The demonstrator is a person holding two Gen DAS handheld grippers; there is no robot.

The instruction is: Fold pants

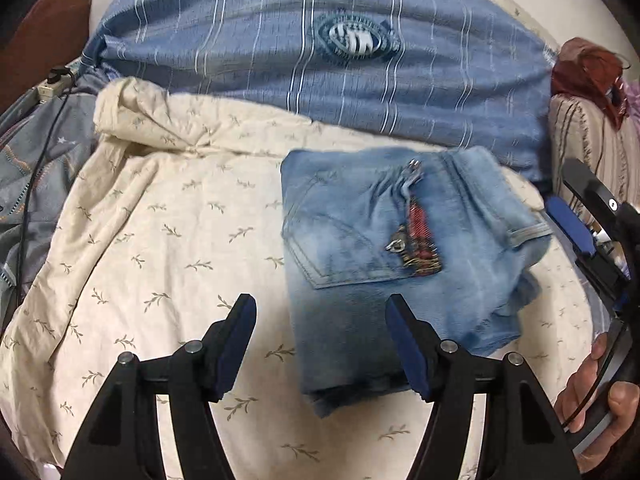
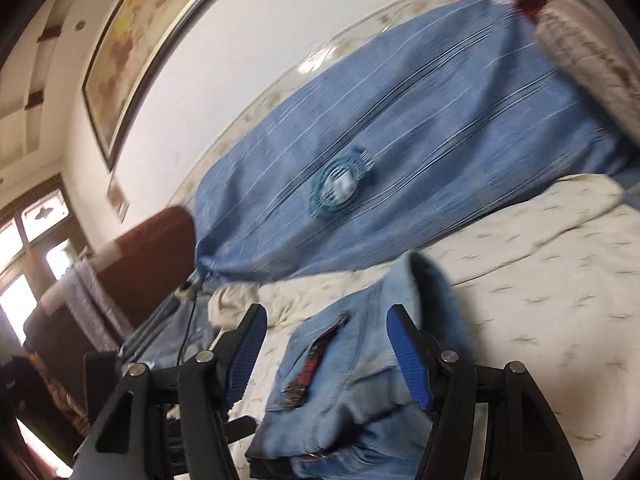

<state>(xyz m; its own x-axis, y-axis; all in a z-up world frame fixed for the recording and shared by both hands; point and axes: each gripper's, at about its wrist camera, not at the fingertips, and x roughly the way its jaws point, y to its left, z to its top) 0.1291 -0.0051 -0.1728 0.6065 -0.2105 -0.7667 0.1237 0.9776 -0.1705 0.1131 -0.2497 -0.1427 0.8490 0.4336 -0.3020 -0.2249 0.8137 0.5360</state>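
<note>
We see the folded jeans (image 1: 384, 256) lying on the cream bedspread (image 1: 168, 216); our left gripper (image 1: 322, 340) hangs spread and empty; our right gripper (image 2: 326, 350) is spread too, clamping nothing.

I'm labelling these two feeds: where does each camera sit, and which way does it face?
Left wrist: on the left gripper, angled down at the folded jeans on the cream quilt; right gripper and a hand at its edge.
Right wrist: on the right gripper, tilted, nearly level, facing jeans, wall and framed map.
Shared: jeans, quilt, blue striped cover.
</note>
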